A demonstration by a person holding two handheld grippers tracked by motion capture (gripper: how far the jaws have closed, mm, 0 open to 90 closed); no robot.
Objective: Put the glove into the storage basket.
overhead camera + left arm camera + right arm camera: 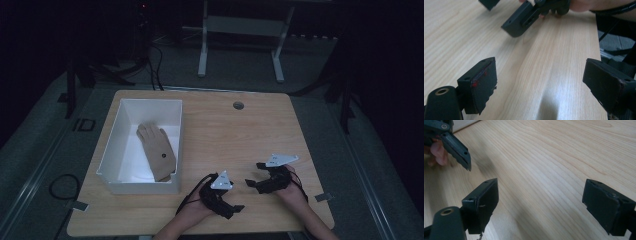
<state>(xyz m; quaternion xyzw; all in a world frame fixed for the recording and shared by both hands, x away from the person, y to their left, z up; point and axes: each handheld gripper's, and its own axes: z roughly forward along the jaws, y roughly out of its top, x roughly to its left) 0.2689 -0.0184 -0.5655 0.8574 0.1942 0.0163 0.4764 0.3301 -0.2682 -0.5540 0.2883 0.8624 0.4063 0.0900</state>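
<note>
A tan glove (157, 150) lies flat inside a white open box (112, 145) on the left of the wooden table (240, 135). Near the front edge, my left gripper (232, 210) rests low on the table, open, nothing between its jaws; it faces right toward the other gripper. My right gripper (254, 175) sits just to its right, open and holding nothing, facing left. In the left gripper view my own jaws (541, 85) stand wide over bare wood, with the right gripper (524, 17) ahead. In the right gripper view the open jaws (540, 205) frame bare wood, a left gripper jaw (456, 147) at upper left.
A round cable hole (238, 105) sits near the table's far edge. A white desk frame (202, 50) stands on the floor behind the table. A black cable (60, 185) loops on the floor at the left. A corner of the box (464, 123) shows beyond the left gripper.
</note>
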